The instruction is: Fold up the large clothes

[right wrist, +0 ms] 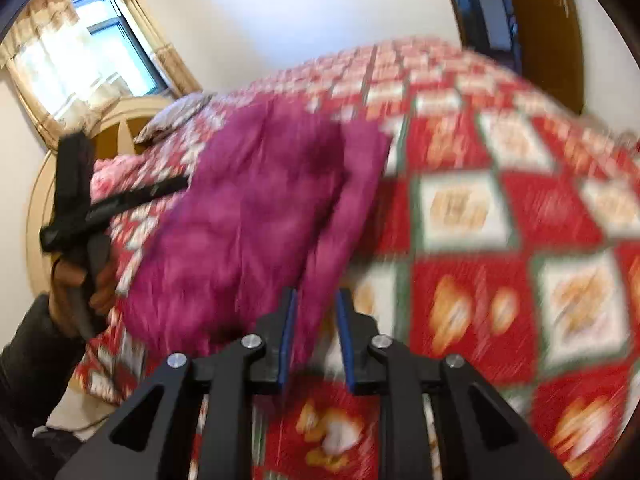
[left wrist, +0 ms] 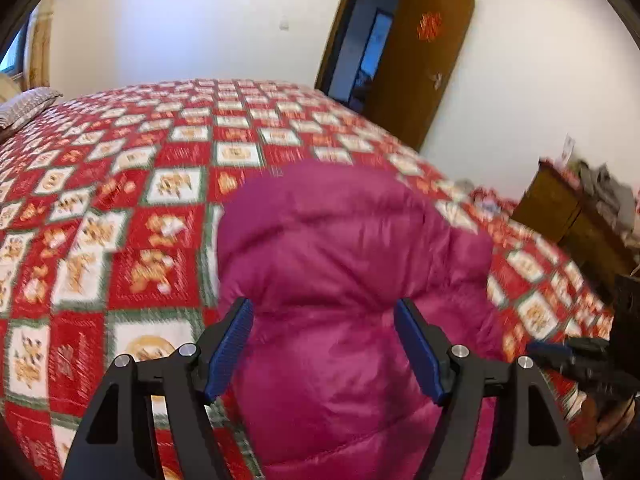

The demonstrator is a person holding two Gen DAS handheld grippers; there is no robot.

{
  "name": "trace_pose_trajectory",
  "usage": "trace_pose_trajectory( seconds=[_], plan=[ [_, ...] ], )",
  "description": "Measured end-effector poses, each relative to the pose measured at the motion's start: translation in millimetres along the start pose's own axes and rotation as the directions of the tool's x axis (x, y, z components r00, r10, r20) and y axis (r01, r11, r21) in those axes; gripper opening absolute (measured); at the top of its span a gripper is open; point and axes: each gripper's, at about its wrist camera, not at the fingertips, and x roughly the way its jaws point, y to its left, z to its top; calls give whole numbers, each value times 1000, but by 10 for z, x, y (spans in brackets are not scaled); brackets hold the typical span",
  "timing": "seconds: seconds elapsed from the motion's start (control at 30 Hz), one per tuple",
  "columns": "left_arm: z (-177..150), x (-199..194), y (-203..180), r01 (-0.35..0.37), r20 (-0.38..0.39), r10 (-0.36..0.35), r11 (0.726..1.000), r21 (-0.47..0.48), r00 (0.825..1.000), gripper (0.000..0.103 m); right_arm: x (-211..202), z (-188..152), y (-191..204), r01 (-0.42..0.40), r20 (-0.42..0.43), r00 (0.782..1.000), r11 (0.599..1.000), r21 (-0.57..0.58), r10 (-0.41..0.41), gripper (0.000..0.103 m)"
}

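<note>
Jacket point(left wrist: 352, 280): no readable label; left fingers point(left wrist: 416, 348) spread, right fingers point(right wrist: 289, 336) pinch it.

No text, label, brand or number is showing legibly in either view. The brown door point(left wrist: 420, 60) is carrying a red ornament point(left wrist: 430, 26) that may bear a character, but motion blur is leaving it unreadable. The squares of the red and white bedspread point(left wrist: 120, 200) are showing small printed figures, possibly with lettering, all smeared beyond reading.
</note>
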Motion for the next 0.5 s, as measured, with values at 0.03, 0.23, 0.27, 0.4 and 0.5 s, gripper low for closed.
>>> trace_pose_trajectory(
  seconds=[0.03,0.23,0.27,0.4,0.5],
  plan=[
    [82,-31,14,-16,12,16,1000,-5,1000,73,-13,137,17,5,15,1000,1000,-7,-5,26],
    [415,298,155,-147,-25,146,987,-71,989,73,526,856,133,9,10,1000,1000,-26,-9,26],
    [435,399,178,-165,-43,162,983,-85,986,73,655,844,164,24,5,1000,999,-31,-24,26],
    [448,649,184,-221,-74,214,970,-102,974,73,1097,857,74,135,-13,990,987,-85,-137,26],
    [371,752,146,-236,-94,228,969,-79,969,73,1247,761,-15,138,-43,989,988,-67,-141,26]
  ],
)
